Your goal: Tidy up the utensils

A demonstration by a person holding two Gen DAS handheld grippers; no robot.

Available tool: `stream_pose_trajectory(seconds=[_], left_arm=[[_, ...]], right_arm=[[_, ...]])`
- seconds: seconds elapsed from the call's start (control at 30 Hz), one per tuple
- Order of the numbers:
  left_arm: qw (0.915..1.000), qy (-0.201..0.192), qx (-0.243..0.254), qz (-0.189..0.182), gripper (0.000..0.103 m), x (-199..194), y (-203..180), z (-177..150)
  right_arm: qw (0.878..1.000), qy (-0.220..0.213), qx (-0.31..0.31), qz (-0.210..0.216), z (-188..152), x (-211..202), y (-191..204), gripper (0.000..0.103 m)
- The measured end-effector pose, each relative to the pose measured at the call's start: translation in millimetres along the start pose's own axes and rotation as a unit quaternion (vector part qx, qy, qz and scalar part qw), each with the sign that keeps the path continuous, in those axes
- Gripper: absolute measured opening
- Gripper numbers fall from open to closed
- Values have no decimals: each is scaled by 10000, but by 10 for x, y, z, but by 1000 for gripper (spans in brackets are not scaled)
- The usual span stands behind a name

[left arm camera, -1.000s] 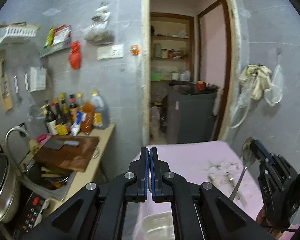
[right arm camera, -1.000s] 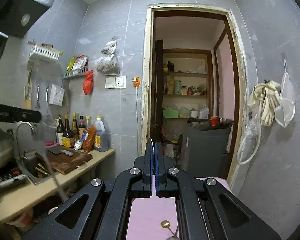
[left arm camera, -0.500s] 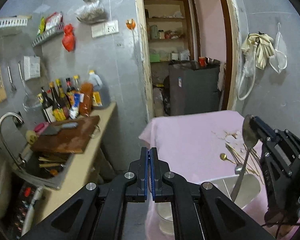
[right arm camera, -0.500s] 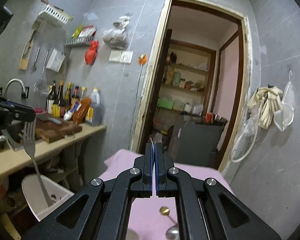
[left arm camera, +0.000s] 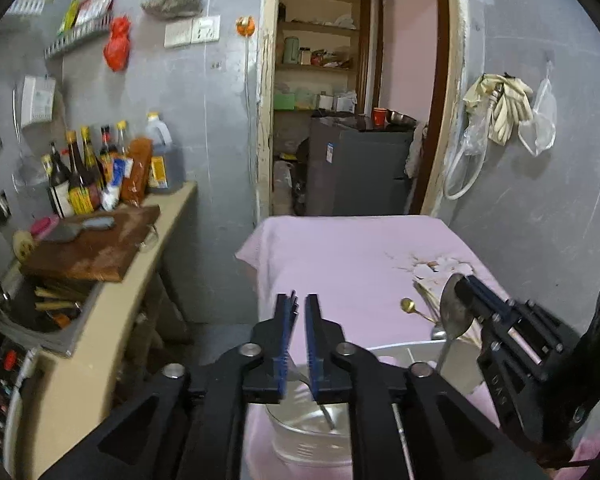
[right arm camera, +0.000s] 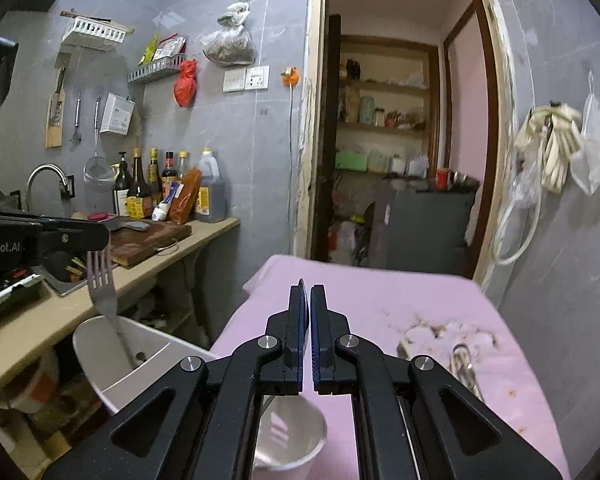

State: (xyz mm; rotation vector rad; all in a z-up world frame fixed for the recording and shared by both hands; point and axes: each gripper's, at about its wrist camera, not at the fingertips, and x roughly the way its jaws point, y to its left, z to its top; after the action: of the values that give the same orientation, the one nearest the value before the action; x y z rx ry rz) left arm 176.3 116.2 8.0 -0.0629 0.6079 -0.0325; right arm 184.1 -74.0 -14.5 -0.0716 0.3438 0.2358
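Grey-tiled kitchen walls surround a small table under a pink cloth [left arm camera: 340,256], where two white containers stand at the near edge. From the right wrist view, a metal fork [right arm camera: 102,288] stands tines up inside the white holder [right arm camera: 112,364], its head just below the tip of the left gripper [left arm camera: 299,312]; whether the fingers touch it cannot be told. From the left wrist view those blue-padded fingers stand a narrow gap apart, with the fork's handle visible between and below them, slanting into the metal-lined cup [left arm camera: 308,436]. The right gripper [right arm camera: 310,304] hovers over the same cup [right arm camera: 288,436], its fingers slightly parted, and the left wrist view shows a large steel spoon [left arm camera: 452,316] pinched bowl-up at its tip. A small gold spoon [left arm camera: 414,308] and loose chopsticks [right arm camera: 464,368] lie on the cloth nearby. Sauce bottles [right arm camera: 156,188] and a wooden cutting board [left arm camera: 96,244] sit on the counter to the left.
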Motion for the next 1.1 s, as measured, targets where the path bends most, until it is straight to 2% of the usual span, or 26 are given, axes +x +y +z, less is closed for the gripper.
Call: stream_pose_trajectory(seconds=[0.1,0.13,0.17,0.3,0.4,0.57,0.63,0.8,0.87,1.0,1.1], left_arm=[[9995,13,-304,-71,36,3,67,-23],[9992,1,-392,-68,42,-1,87,-34],[9988,-16,-482,-71,44,-4,109,-48],[9984,-58,-558,-48,46,-19,125,-100],[9986,-103,-523,39,53,-56,85,-111],[9976,-431,-539,108,64,-203,-14,-71],[9968,-613,-485,183,82,-259,-110,-30],[9935,-1037,-374,274,97,-333,-450,59],[9926,-1127,-354,271,98,-327,-599,92],[9914,-1266,-271,175,99,-271,-958,141],[9904,-1370,-187,85,100,-193,-1278,175]], right_arm=[[9997,98,209,71,-58,11,-80,21],[9996,105,257,90,-73,9,-99,32],[9994,114,295,112,-82,9,-116,36],[9991,163,334,181,-119,-10,-158,36],[9987,157,431,216,-114,-51,-211,40],[9977,26,637,209,20,-188,-370,61],[9972,-40,730,160,104,-255,-480,67],[9957,-250,895,-30,305,-459,-876,85],[9955,-310,887,-132,371,-531,-1028,93],[9952,-469,739,-428,484,-700,-1381,96],[9947,-568,612,-605,557,-794,-1649,102]])
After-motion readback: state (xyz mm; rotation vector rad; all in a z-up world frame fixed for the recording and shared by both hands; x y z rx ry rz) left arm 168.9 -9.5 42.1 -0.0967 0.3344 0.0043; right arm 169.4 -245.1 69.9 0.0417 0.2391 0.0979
